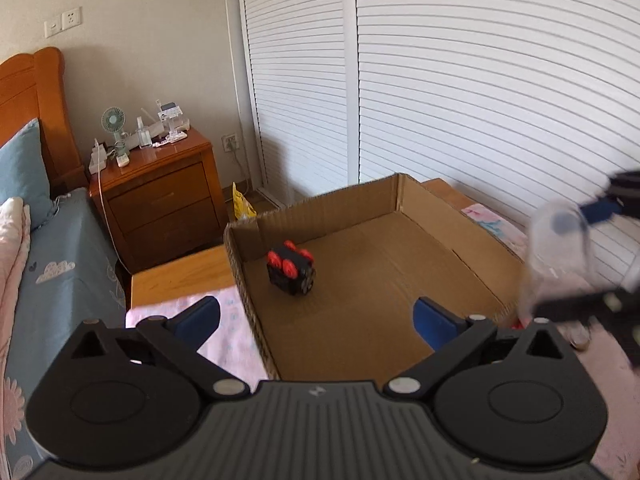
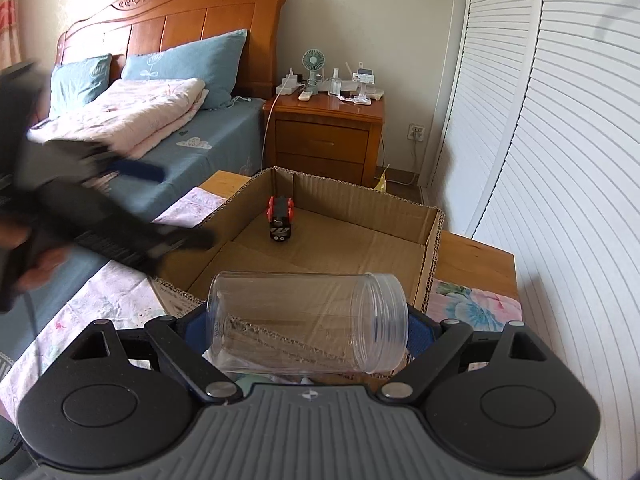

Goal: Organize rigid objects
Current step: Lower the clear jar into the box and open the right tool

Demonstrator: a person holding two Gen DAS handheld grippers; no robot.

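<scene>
Bedroom light falls on a cloth-covered table (image 2: 100, 300) holding 1 cardboard box (image 1: 260, 320). Nearest, low in the right wrist view, the right gripper (image 2: 308, 330) clamps 1 clear plastic jar (image 2: 308, 320), lying sideways between its 2 blue pads. Low in the left wrist view, the left gripper (image 1: 316, 316) gapes wide with nothing between its pads. Farther in, 1 black-and-red toy car (image 1: 291, 267) sits on the box floor near the far-left corner. Beyond stand 1 nightstand (image 2: 324, 136) and 1 bed (image 2: 192, 148).
</scene>
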